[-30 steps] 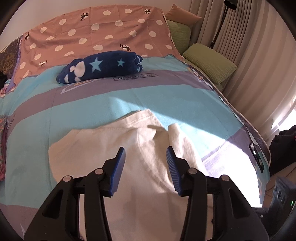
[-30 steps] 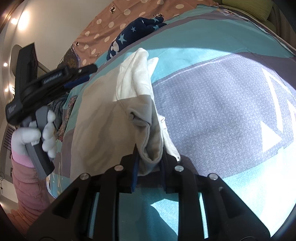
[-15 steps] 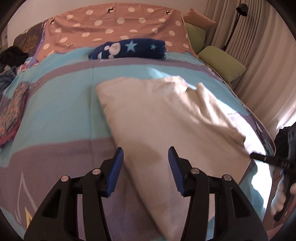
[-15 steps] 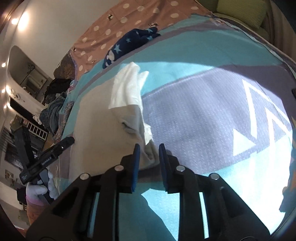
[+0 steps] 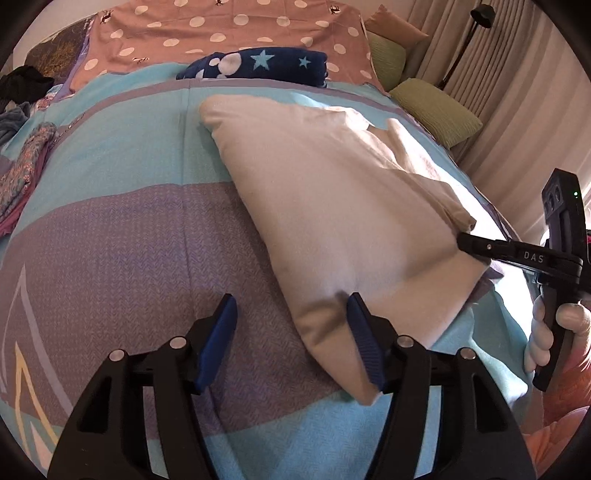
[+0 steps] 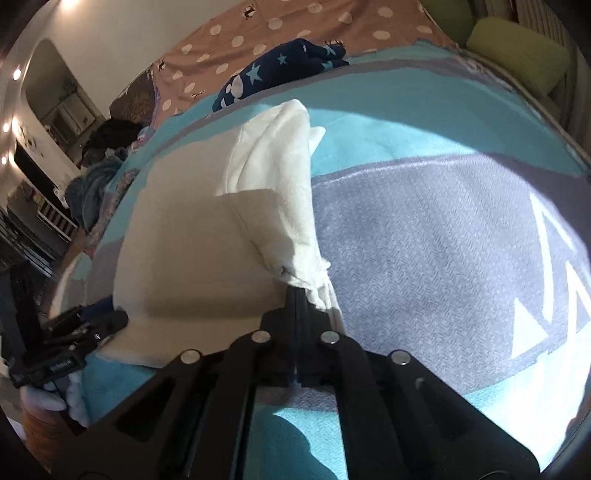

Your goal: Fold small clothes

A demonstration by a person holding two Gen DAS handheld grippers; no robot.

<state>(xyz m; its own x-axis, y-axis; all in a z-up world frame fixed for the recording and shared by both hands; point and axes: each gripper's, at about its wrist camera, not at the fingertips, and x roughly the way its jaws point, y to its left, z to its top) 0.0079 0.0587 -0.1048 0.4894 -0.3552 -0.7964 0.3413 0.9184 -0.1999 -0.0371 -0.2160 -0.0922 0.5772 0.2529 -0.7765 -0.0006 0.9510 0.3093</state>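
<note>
A cream white garment (image 5: 340, 206) lies spread on the bed, seen also in the right wrist view (image 6: 207, 236). My left gripper (image 5: 291, 339) is open, low over the bedspread, with the garment's near corner between its blue pads (image 5: 364, 343). My right gripper (image 6: 297, 299) is shut on the bunched edge of the garment; in the left wrist view it shows at the right (image 5: 469, 240), closed on the cloth's side corner.
The bed has a teal and purple bedspread (image 5: 110, 236). A folded navy star-print garment (image 5: 258, 64) lies near the polka-dot pillow cover (image 5: 221, 29). Green cushions (image 5: 436, 107) and curtains are at the right. Loose clothes (image 5: 22, 158) lie at the left edge.
My left gripper has swung back and down to the garment's near corner, still open. My right gripper has closed fully on the garment's edge.
</note>
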